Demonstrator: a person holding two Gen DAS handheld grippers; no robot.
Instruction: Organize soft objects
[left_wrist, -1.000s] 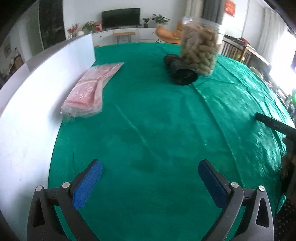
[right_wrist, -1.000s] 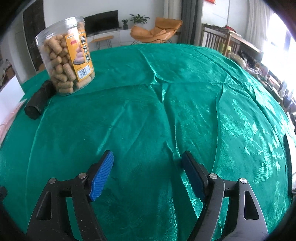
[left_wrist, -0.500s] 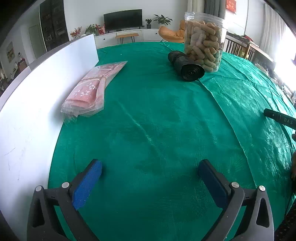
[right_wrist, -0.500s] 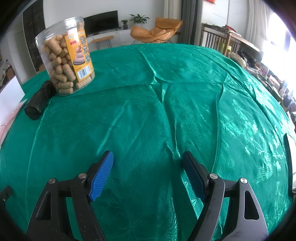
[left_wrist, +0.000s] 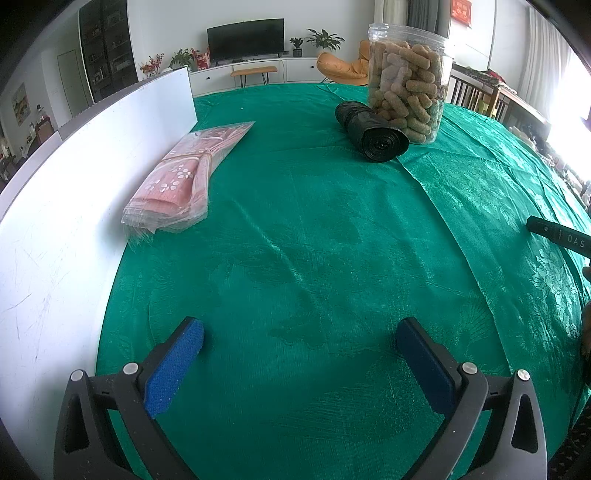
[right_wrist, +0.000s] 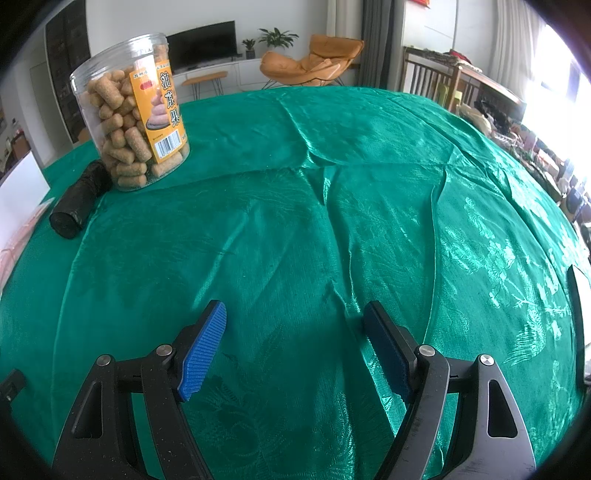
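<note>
The left gripper (left_wrist: 300, 332) hung over the green cloth (left_wrist: 314, 240) with its jaws spread wide and nothing between the blue pads (left_wrist: 173, 369); they touched nothing but pointed down at bare fabric. The right gripper (right_wrist: 295, 314) was likewise released, jaws apart over a creased stretch of the cloth (right_wrist: 369, 221), empty. In the left wrist view a pink packet (left_wrist: 184, 177) in clear wrap lay flat on the cloth at the left, its long side just beside a white board (left_wrist: 74, 206) that stood upright along the table's left edge; whether the wrap touched the board could not be told. Farther back and to the right lay a black roll (left_wrist: 373, 131) on its side, open end facing the camera, touching or nearly touching a clear jar (left_wrist: 408, 77) of tan snack sticks that stood upright behind it. The right wrist view showed the same jar (right_wrist: 131, 118) at far left with an orange label, the roll (right_wrist: 77, 203) lying just left of its base, and a sliver of the packet (right_wrist: 18, 236) at the frame's edge. Both grippers were well apart from all three things. At the right edge of the left view a black bar (left_wrist: 557, 236) with white letters poked in above the cloth. Behind the table were a television, potted plants and an orange chair (right_wrist: 314, 59).
</note>
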